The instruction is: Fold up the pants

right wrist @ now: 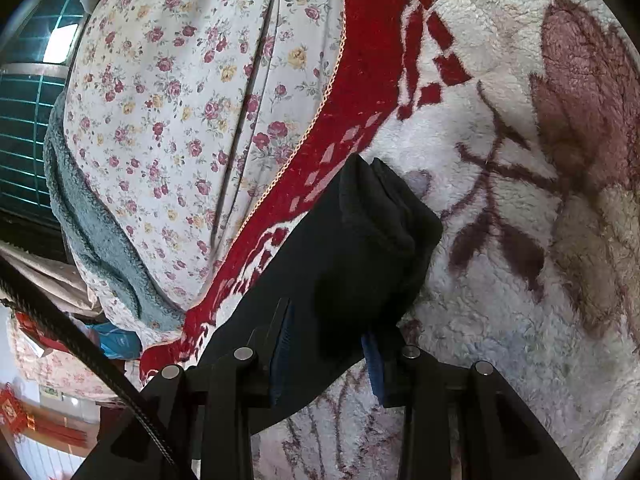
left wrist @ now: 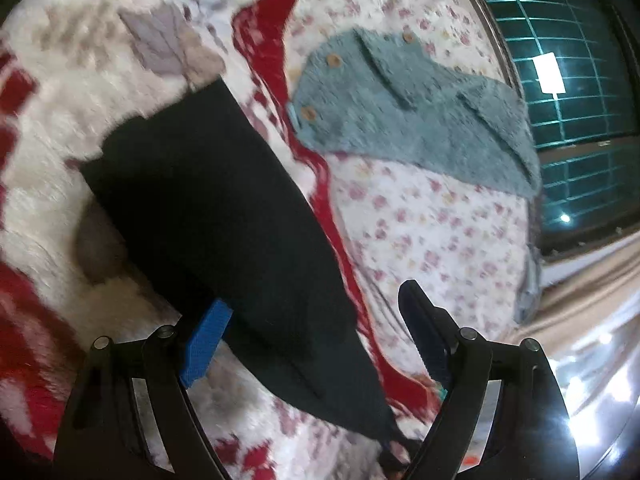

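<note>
The black pants (left wrist: 208,200) lie as a long dark band on the fluffy white and red blanket (left wrist: 48,152). My left gripper (left wrist: 316,336) is open wide. The pants run through the gap between its blue pads without being pinched, and the cloth covers the tip of the left pad (left wrist: 206,344). In the right wrist view, the bunched thick end of the pants (right wrist: 360,240) fills the space between the pads, and my right gripper (right wrist: 326,360) is shut on it, just above the blanket (right wrist: 500,280).
A blue-grey fleece garment with wooden buttons (left wrist: 404,112) lies on the floral sheet (left wrist: 420,232) to the right of the pants. Its edge (right wrist: 92,232) shows at the left of the right wrist view. A window with a green grid (left wrist: 560,92) lies beyond the bed.
</note>
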A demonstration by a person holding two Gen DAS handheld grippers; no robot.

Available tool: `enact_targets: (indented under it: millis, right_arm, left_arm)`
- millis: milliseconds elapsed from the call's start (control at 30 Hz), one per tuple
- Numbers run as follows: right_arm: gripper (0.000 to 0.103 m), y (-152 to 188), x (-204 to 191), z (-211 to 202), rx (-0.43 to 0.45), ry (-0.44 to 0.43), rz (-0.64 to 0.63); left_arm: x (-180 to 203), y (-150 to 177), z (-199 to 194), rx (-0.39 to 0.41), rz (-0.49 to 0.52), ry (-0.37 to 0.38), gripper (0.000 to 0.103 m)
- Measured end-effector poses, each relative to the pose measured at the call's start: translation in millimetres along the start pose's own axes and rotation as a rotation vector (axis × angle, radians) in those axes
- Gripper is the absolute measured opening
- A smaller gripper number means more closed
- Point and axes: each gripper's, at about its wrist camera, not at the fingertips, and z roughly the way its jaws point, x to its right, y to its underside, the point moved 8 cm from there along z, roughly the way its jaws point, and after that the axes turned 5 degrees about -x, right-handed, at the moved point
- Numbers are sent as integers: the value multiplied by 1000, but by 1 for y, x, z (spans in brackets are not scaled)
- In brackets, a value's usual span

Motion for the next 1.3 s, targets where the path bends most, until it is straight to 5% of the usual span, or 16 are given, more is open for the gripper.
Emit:
enact_targets:
  millis: [33,67,100,133,167,300,433,500,533,600,633,667,800,1000,1233,1300]
  right_arm:
    - [32,0,-1,-1,1,-5,0]
    - [32,-1,-1,-2,4,-8,-3]
    - [31,0,-2,-3,6,0,-16]
    - [24,0,-3,-3,9,15,-30]
    - [8,1,-3,-4,10,44,-49]
    - [5,4,-22,-14,31,32,-131]
    - [5,-19,-52,-19,72,-148,-68]
    - [6,-60,-70,-10,115,-280,28]
    - [13,-80,-80,-8,148,-345,53]
    - [53,-100,-96,-6,206,-311,60]
    - [64,-101,-99,-8,231,-288,69]
    - [65,-99,-104,-10,243,-293,50]
    - [64,-75,-104,-7,188,-218,-68]
    - [65,-37,-60,-41,80,-177,14]
    - [64,16,-3,-64,-50,26,-50]
    - [64,19,11,-58,-54,-7,-38]
  left_arm:
    - [0,-2,0,25,26,-51,82]
    - [0,-4,3,44,64,-127,61]
    - [-2,-4,9,36,100,-200,18]
    - [-6,-2,20,-4,135,-271,6]
    - [-11,0,29,-39,133,-308,6]
    - [-1,-6,27,-41,174,-330,6]
    - [33,-58,53,-72,93,-246,7]
    - [62,-108,102,-196,13,-98,30]
    - [68,-125,117,-246,-3,-50,37]
    - [54,-144,113,-204,-106,-35,42]
    - [50,-148,107,-176,-131,-26,46]
    - [45,-150,99,-157,-135,5,59]
    - [22,-137,71,-165,-119,20,63]
    - [13,-89,21,-225,-18,-7,63]
    - [-11,-8,-35,-241,176,-129,63]
    - [-20,2,-32,-250,195,-153,63]
